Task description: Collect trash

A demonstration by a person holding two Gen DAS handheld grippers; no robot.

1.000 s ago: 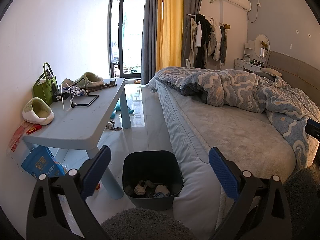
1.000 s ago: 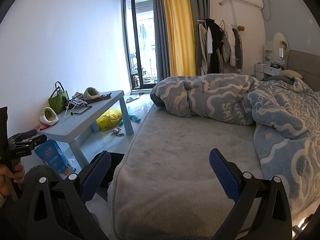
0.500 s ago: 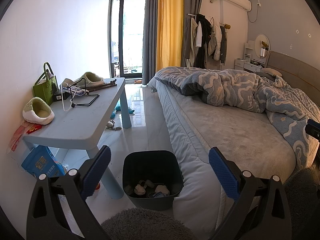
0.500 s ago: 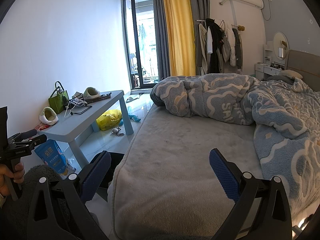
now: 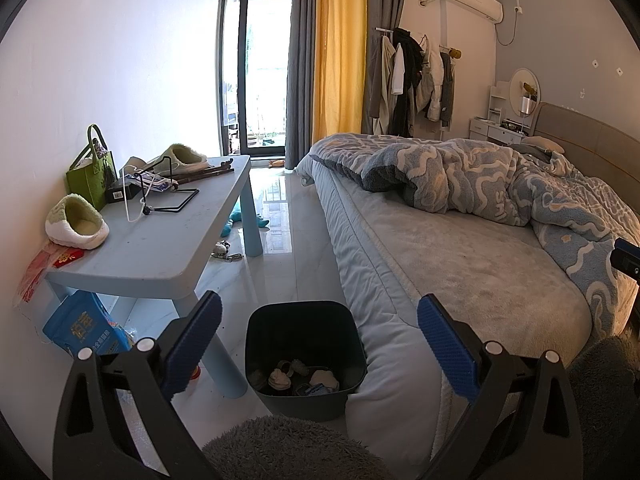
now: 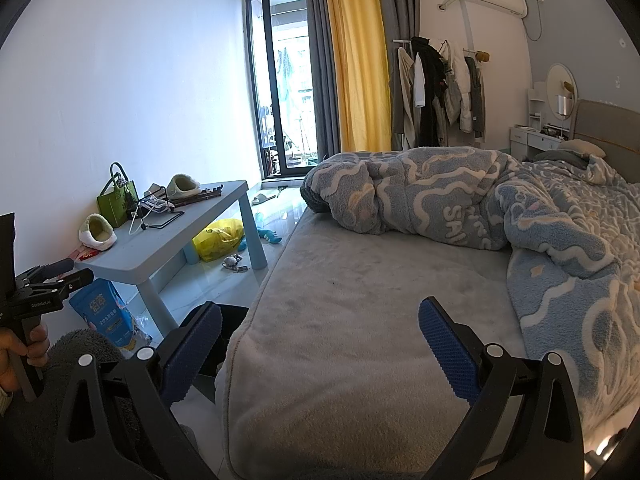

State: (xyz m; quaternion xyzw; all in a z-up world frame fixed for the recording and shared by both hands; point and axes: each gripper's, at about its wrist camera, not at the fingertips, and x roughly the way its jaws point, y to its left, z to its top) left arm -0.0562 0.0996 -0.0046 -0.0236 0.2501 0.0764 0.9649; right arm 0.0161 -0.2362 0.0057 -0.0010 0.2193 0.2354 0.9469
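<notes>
A dark trash bin (image 5: 306, 330) stands on the floor between the blue table and the bed, with several crumpled pieces of trash (image 5: 304, 376) at its bottom. My left gripper (image 5: 318, 344) hangs open just above and in front of the bin, holding nothing. My right gripper (image 6: 318, 344) is open and empty over the near corner of the bed (image 6: 360, 320). The bin's edge (image 6: 234, 322) peeks out behind its left finger. A yellow plastic bag (image 6: 218, 238) and a blue packet (image 5: 86, 330) lie under the table.
The light blue table (image 5: 168, 232) carries slippers (image 5: 76, 222), a green bag (image 5: 90, 172), a black wire stand and cables. Small toys (image 5: 228, 250) lie on the tiled floor. A rumpled blue blanket (image 6: 460, 204) covers the bed. A hand (image 6: 16, 356) holds the left gripper's handle.
</notes>
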